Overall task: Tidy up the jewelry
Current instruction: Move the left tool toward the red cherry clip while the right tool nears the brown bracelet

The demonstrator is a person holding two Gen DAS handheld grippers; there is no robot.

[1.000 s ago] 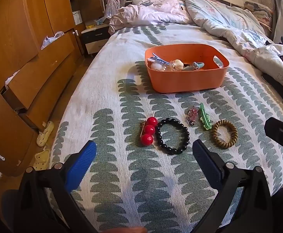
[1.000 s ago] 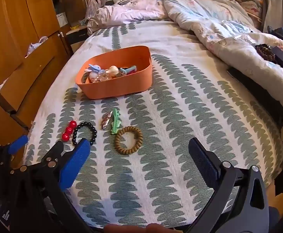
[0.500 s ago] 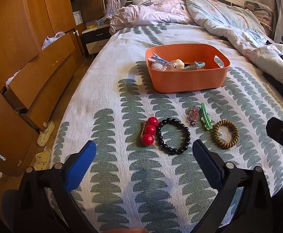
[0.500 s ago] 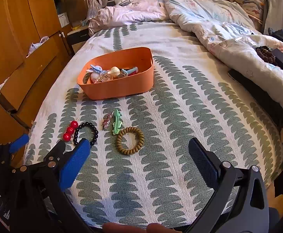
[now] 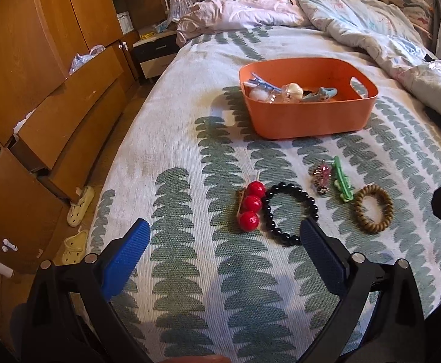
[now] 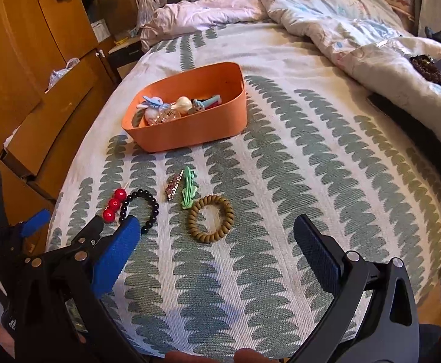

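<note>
Five loose pieces lie in a row on the leaf-patterned bedspread [image 5: 172,163], on the near side of an orange bin [image 5: 308,118]: a clip of three red beads [image 5: 250,204], touching or just beside a black bead bracelet [image 5: 290,211], then a small sparkly clip [image 5: 321,177], a green hair clip [image 5: 341,183] and a brown coil hair tie [image 5: 371,208], which lies just beside the green clip's near end. What the sparkly clip is made of is hard to tell at this size. The bin already holds several accessories, among them a blue clip [image 5: 258,80], a pale round piece [image 5: 293,90] and a light-blue piece [image 5: 326,92], all gathered toward its left end.

Left hand-held gripper [image 5: 225,249] hovers low over the bedspread with its blue-padded jaws spread wide and nothing between them; its right pad overlaps the near edge of the black bracelet in the left wrist view. Right hand-held gripper [image 6: 214,242] is likewise released and empty, poised near the coil hair tie. A fingertip shows at the bottom edge of each wrist view.

Rumpled quilts [image 6: 326,15] are heaped at the far end of the bed, and wooden drawers [image 5: 69,115], some pulled open, stand along its left side with pale slippers [image 5: 81,202] on the floor below them.
</note>
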